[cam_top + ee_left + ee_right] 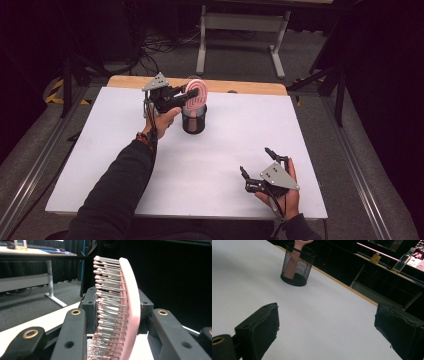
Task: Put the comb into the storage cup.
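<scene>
A pink hairbrush (pixel 196 94) stands handle-down in a black mesh cup (pixel 194 120) at the far middle of the white tabletop (pixel 225 150). My left gripper (pixel 192 95) reaches in from the left and is shut on the brush head, which sticks out above the cup's rim. In the left gripper view the bristled head (pixel 125 305) sits upright between the two pads (pixel 89 305). My right gripper (pixel 256 161) rests near the front right of the table, open, with nothing between its jaws. The right gripper view looks past that gripper (pixel 328 322) to the cup (pixel 297 265) with the pink handle (pixel 291 263) inside.
A wooden strip (pixel 240 86) runs along the table's far edge. Beyond it stand a desk's white legs (pixel 202 45) and floor cables. A dark shelf with bottles (pixel 403 261) is in the background of the right gripper view.
</scene>
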### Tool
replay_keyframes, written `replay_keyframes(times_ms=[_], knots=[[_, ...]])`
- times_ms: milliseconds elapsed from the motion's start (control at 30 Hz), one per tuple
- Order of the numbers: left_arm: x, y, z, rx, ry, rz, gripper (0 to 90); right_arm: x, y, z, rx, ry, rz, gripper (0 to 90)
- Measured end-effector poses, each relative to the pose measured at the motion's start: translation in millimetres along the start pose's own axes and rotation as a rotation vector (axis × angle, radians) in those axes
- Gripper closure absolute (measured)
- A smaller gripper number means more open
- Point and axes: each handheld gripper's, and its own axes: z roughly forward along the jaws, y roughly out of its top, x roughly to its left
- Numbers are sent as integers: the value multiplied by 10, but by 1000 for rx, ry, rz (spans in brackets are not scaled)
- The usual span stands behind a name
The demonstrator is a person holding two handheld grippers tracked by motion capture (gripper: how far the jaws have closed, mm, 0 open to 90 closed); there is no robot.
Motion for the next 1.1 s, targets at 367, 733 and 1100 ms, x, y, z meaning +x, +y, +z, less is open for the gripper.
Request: replay_keyframes(times_ms=[367, 733, 1100], knots=[[11, 0, -6, 1, 10, 2, 628, 4, -1, 2, 0, 4, 0, 66], [123, -2, -32, -14, 90, -9, 611, 10, -14, 23, 17, 3, -4, 66], [203, -30, -66, -17, 184, -15, 589, 29, -18, 38, 26, 7, -12, 66]])
